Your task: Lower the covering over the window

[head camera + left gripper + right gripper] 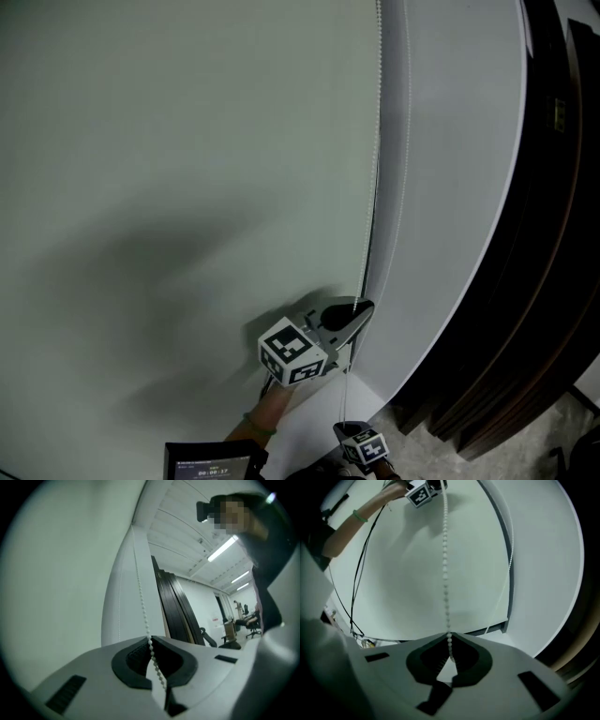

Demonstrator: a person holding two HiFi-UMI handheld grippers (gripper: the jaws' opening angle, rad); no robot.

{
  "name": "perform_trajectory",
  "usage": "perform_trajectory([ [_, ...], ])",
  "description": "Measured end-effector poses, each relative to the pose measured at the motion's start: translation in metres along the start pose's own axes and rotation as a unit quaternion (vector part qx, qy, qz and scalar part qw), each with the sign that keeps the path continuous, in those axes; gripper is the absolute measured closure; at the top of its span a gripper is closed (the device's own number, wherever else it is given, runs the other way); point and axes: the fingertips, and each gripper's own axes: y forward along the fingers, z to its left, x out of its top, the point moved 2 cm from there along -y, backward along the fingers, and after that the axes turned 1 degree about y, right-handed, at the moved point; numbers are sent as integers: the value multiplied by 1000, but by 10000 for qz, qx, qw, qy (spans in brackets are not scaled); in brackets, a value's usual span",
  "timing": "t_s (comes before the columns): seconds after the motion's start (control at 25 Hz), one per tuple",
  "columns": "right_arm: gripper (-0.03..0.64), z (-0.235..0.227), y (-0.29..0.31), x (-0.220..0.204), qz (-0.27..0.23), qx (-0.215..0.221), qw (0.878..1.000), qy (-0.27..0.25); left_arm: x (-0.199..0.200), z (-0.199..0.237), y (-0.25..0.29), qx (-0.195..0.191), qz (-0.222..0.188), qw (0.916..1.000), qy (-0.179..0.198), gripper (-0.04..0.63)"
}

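Left gripper [359, 309] held above right gripper [347, 429], both clamped shut.

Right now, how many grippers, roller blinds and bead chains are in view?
Grippers: 2, the left gripper and the right gripper, each shut on the bead chain
Roller blind: 1
Bead chain: 1
Total: 4

The roller blind [187, 187], a plain pale grey-green sheet, is hanging flat to the left of both pairs of jaws. Its dark bottom bar [487, 631] is showing just above the jaws of the right gripper [449, 641]. The white bead chain [377, 141] is hanging straight down beside the blind's right edge. It is passing through the closed jaws of the left gripper [361, 309] and running taut down into the right jaws, pinched in both.
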Motion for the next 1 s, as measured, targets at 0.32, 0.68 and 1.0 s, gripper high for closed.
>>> perform_trajectory([
  [0.32,607,-3,-32,71,-1160,-71,9932,93,-84,-23,-22,144,455,9980,-421,595],
  [0.68,607,-6,-40,95,-1433,18,9897,33,9,23,-18,92,-1134,9875,-1094,548],
  [1.0,607,-7,-39,90,-1392,8,9902,92,16,37,-3,-173,-788,9875,-1352,583],
])
